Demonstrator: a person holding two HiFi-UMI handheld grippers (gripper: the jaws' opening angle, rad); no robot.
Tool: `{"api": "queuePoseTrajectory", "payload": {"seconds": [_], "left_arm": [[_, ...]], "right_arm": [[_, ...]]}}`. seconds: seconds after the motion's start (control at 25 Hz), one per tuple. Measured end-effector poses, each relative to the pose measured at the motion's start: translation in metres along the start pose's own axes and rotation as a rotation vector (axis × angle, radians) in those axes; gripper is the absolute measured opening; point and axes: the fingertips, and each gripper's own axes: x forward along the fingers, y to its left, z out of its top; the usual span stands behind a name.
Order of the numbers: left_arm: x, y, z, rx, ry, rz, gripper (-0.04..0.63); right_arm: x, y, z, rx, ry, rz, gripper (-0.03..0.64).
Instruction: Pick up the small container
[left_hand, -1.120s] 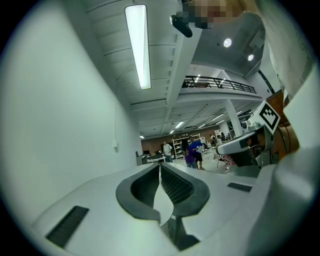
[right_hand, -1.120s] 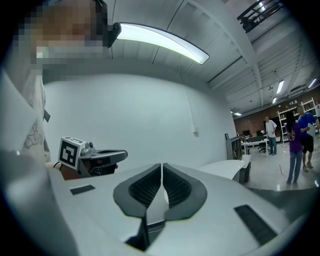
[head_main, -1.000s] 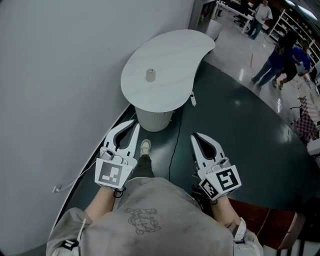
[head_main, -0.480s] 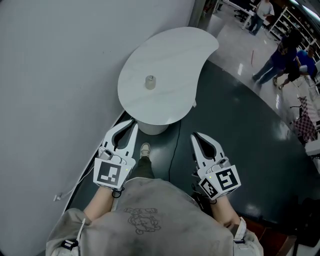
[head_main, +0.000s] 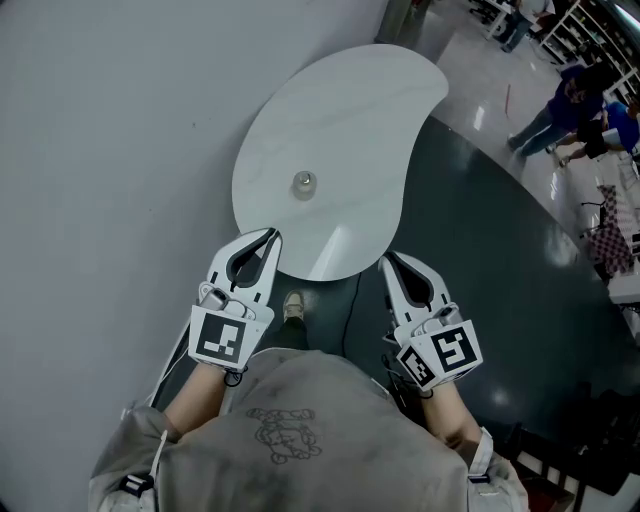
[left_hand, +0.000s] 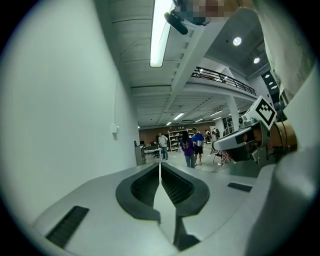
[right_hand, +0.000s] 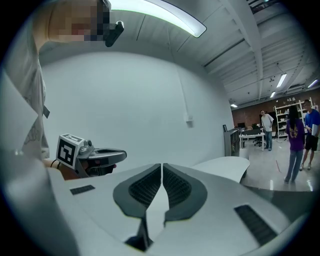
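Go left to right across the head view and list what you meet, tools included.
Grey wall → left tool, shut and empty → small container → right tool, shut and empty → people standing on the far floor.

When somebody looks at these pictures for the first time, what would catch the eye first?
A white curved table stands against the grey wall, with one container alone near its middle. In front of it, the left gripper and the right gripper point at the table's near edge, both shut and empty. Some people stand on the shiny floor at the far right.
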Motion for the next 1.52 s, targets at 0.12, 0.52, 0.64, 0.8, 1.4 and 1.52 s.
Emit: {"api": "queuePoseTrajectory", "payload": {"seconds": [0.12,0.52,0.64,0.8,1.4,1.52], "left_arm": [[0.022,0.036,0.0,0.002,0.004,-0.015,0.026],[0.068,0.119,0.0,0.0,0.013,0.004,0.026],[0.078,0.136,-0.004,0.001,0.002,0.006,0.026],[0.085,0.148,-0.013,-0.026,0.032,0.017,0.026],[0.107,0.138,0.006,-0.015,-0.017,0.063,0.026],[0.104,0.136,0.006,-0.035,-0.009,0.074,0.026]], "right_arm": [[0.041,-0.006,0.013,-0.004,0.003,-0.009,0.034],[0.128,-0.028,0.042,-0.025,0.015,-0.029,0.034],[0.148,-0.033,0.041,-0.034,0.031,-0.034,0.034],[0.16,-0.035,0.042,-0.034,0.048,-0.034,0.034],[0.165,-0.061,0.052,-0.059,0.016,0.019,0.034],[0.164,-0.058,0.054,-0.059,0.013,0.038,0.034]]}}
